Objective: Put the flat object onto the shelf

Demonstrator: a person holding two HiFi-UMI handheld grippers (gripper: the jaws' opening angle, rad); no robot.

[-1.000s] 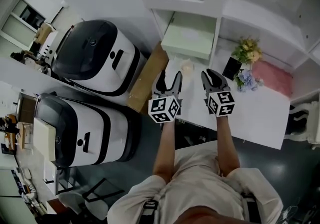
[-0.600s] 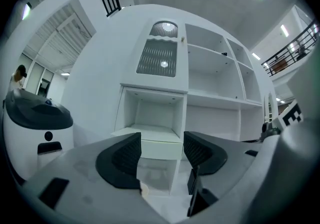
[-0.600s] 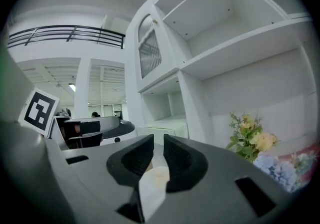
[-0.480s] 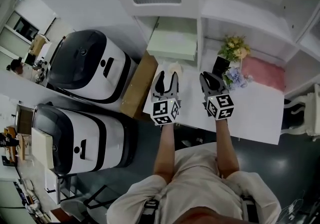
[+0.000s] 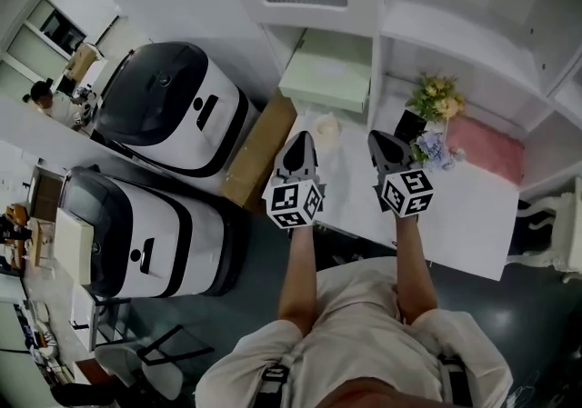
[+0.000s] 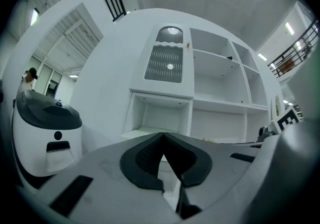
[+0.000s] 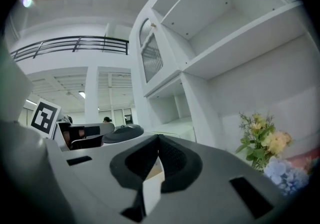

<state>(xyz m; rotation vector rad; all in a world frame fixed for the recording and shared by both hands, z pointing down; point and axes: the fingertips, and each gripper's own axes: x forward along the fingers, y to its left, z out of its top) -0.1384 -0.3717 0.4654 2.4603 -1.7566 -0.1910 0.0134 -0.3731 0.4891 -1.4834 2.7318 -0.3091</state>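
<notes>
My left gripper (image 5: 301, 137) and right gripper (image 5: 383, 140) have both just closed tip to tip, holding nothing. The pale green flat box (image 5: 329, 79) lies in the shelf (image 5: 379, 70) compartment ahead of the left gripper.

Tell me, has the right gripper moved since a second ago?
Yes, slightly: the right gripper now sits closer to the flowers, and its jaws have just closed on nothing.

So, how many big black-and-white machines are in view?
2. One machine stands left of the shelf; the second machine is nearer the person. Others may be hidden out of view.
</notes>
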